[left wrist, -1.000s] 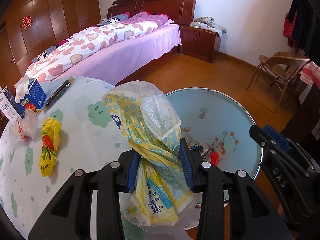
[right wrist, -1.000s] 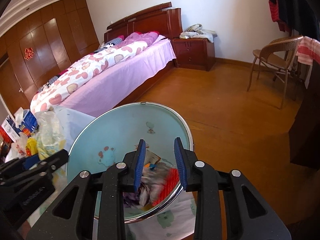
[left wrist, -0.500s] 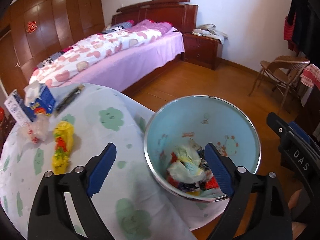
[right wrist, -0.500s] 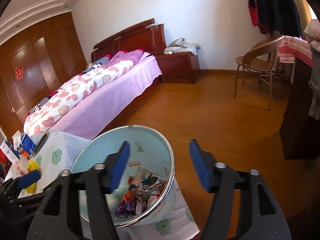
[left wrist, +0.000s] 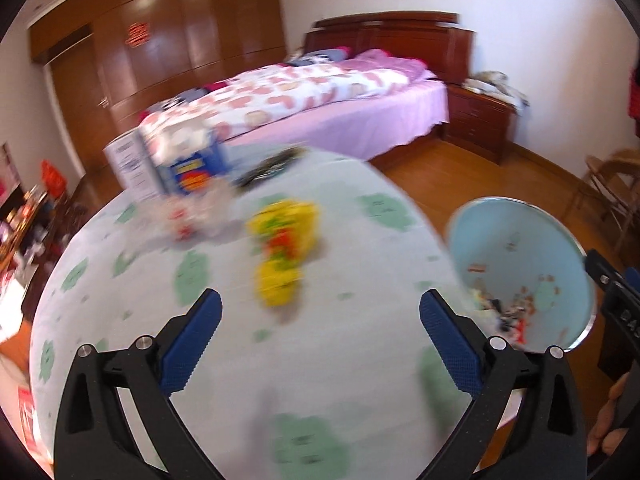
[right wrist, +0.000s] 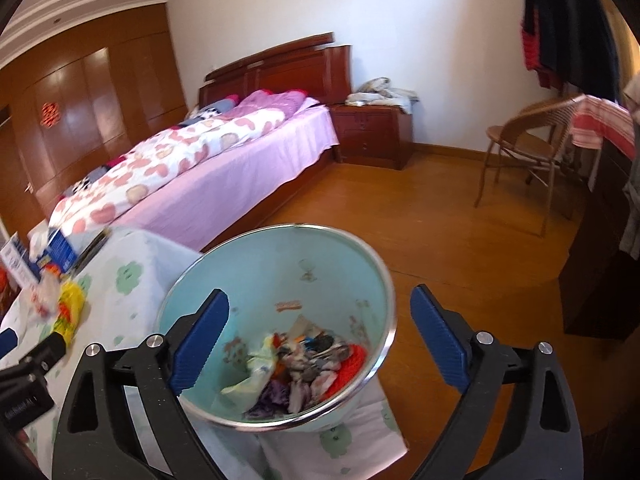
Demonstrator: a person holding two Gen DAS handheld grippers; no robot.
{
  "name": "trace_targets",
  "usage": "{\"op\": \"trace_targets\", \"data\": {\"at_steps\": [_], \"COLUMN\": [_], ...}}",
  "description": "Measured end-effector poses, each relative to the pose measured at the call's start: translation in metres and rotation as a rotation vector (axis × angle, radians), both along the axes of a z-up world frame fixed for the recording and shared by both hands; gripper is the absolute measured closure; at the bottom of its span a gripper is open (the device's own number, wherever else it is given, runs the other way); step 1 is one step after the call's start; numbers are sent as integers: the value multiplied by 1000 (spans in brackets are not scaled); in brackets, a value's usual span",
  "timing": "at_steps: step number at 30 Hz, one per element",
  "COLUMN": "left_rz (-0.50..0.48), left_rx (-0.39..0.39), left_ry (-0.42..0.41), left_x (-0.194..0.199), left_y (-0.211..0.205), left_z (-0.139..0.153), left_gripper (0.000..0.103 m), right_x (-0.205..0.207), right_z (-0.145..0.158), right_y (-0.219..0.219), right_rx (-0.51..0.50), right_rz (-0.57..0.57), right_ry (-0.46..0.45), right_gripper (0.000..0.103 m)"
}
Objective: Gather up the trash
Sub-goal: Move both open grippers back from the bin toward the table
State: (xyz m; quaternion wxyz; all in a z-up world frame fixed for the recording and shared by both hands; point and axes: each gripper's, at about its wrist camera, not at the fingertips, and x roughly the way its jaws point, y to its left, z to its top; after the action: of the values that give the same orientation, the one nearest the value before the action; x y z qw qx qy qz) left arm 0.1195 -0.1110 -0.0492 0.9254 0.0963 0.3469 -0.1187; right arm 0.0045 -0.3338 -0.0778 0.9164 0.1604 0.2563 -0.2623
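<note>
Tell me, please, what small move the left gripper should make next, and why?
Probably it should go forward and down to the yellow wrapper on the table and close on it. The left gripper has just been opening, its jaws stand wide with nothing between them, and the wrapper lies straight ahead. The bin beside the table already holds trash, and the right gripper hangs open over it.

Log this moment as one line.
left gripper: open, empty | right gripper: open, empty | bin: holds trash | yellow wrapper: on table
</note>
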Motion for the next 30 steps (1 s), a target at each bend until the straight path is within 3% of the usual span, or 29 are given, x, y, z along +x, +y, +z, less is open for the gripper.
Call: {"op": "trace_targets", "data": {"at_steps": [11,21,30], "left_rz": [180,249,298], "left_rx": [-8,-17,-10], "left_ry": [2,19,36], "left_x": [7,13,20], "left_y": [86,123,155], "left_z": [-6,-13,-21], "left_gripper": [6,6,6], "right_x": [12,26,45], "right_z": [4,11,4], "right_y": [56,107,138], "right_rx": [-61,-100,-73], "right_rz": [132,228,278], "right_ry": [9,-2,35], "right_gripper": [12,12,12]}}
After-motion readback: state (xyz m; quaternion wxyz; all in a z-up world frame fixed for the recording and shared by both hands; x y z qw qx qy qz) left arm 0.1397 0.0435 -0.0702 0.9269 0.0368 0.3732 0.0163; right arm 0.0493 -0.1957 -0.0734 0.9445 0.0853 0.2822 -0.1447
